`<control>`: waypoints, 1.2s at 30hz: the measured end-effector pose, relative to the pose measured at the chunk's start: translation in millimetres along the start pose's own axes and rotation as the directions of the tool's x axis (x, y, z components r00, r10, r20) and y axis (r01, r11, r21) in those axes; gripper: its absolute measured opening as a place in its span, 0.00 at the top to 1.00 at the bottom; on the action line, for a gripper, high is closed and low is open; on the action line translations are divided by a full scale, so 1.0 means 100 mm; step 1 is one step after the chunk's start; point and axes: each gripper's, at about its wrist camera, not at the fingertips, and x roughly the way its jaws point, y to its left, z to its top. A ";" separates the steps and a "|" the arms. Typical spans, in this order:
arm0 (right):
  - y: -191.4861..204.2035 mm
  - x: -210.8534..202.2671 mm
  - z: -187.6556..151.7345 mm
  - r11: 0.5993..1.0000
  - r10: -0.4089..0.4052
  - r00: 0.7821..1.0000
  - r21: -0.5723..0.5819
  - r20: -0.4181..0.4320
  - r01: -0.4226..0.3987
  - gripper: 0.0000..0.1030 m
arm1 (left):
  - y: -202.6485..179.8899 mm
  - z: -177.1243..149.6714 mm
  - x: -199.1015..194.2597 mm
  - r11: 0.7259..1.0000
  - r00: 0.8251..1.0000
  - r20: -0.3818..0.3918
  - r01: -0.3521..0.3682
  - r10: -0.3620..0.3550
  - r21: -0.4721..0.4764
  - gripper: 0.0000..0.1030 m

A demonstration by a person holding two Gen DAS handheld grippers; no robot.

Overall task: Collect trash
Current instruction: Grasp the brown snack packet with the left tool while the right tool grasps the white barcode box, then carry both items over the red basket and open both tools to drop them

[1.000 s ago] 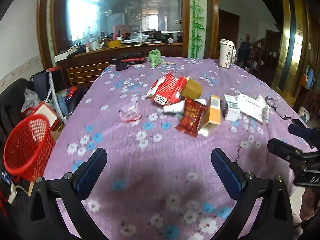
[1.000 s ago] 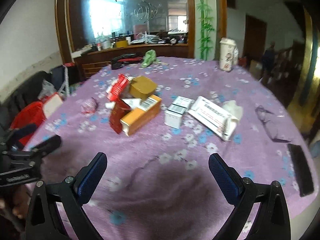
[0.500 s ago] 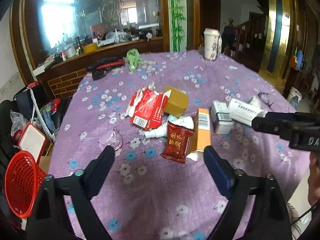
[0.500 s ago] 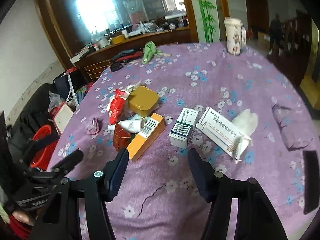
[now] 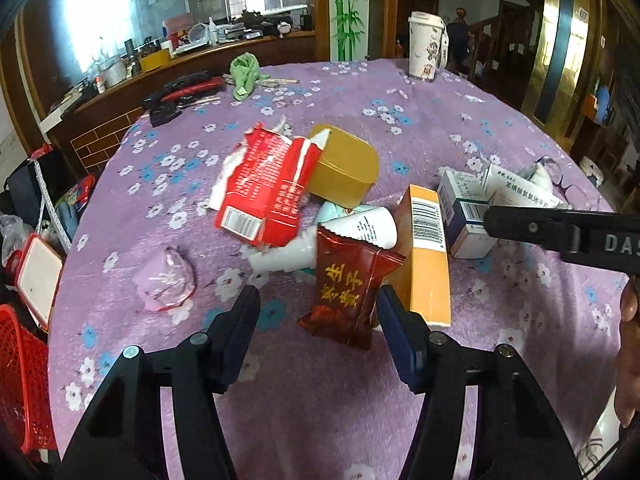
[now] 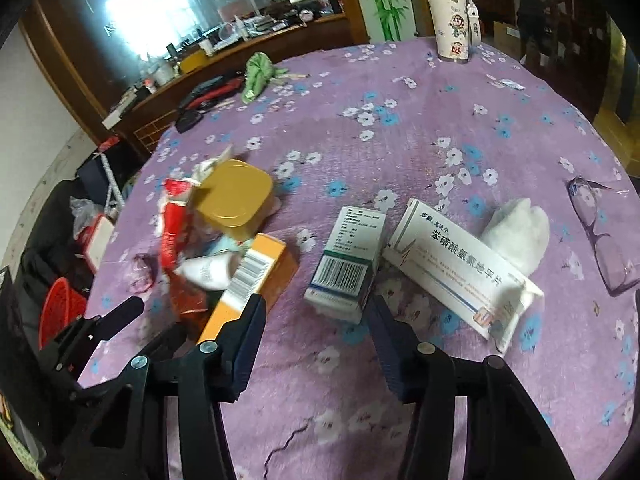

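On the orange box [image 5: 426, 256] a barcode is seen. Beside it, the dark red packet [image 5: 347, 288] with gold Chinese writing is framed by the half-closing left gripper [image 5: 316, 308], untouched. The half-closing right gripper [image 6: 316, 312] is spread around the small white box [image 6: 348, 264], not pinching it.

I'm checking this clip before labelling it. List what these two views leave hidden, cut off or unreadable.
- Red basket: cut by the left wrist view's left edge; contents unseen.
- White tube: its middle lies under the dark red packet.
- Right gripper: its fingers flank the green-white box, but contact can't be judged.
- Black object: mostly cut by the right wrist view's right edge.
- Small print on the long white box: too fine.
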 end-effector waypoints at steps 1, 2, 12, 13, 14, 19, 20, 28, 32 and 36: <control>-0.02 0.04 0.02 1.000 -0.002 1.000 0.003 -0.001 0.002 0.45 | -0.02 0.01 0.04 1.000 1.000 -0.004 -0.001 0.001 0.002 0.42; -0.02 0.07 0.02 1.000 -0.006 1.000 0.002 -0.002 0.006 0.45 | -0.04 0.02 0.08 1.000 1.000 -0.006 -0.003 0.003 0.003 0.42; -0.14 0.24 0.05 0.998 0.014 1.000 -0.058 0.023 -0.012 0.60 | -0.04 0.05 0.41 0.998 0.998 -0.057 0.010 -0.013 -0.059 0.60; -0.14 0.21 0.04 0.997 0.016 0.999 -0.074 0.041 -0.013 0.63 | -0.04 0.04 0.40 0.998 0.998 -0.052 0.015 -0.019 -0.068 0.66; -0.15 0.20 0.02 0.996 0.024 0.998 -0.083 0.051 -0.020 0.64 | -0.05 0.03 0.40 0.998 0.999 -0.044 -0.002 -0.001 -0.069 0.66; -0.22 0.17 0.01 0.992 0.055 0.995 -0.121 0.079 -0.045 0.73 | -0.14 -0.01 0.39 0.997 0.998 -0.039 -0.058 0.056 -0.052 0.66; -0.23 0.17 0.01 0.991 0.055 0.995 -0.126 0.082 -0.044 0.72 | -0.15 -0.02 0.39 0.996 0.997 -0.040 -0.069 0.067 -0.053 0.66; -0.19 0.32 0.07 0.983 0.068 0.996 -0.177 0.059 -0.057 0.36 | -0.11 0.01 0.42 0.990 0.995 -0.053 -0.087 0.082 -0.112 0.66; -0.26 0.38 0.06 0.985 0.071 0.996 -0.163 0.048 -0.063 0.58 | -0.16 0.03 0.42 0.987 0.992 -0.057 -0.115 0.109 -0.109 0.68; -0.27 0.30 0.03 0.983 0.079 0.995 -0.172 0.066 -0.067 0.65 | -0.19 0.01 0.34 0.987 0.993 -0.056 -0.108 0.102 -0.118 0.70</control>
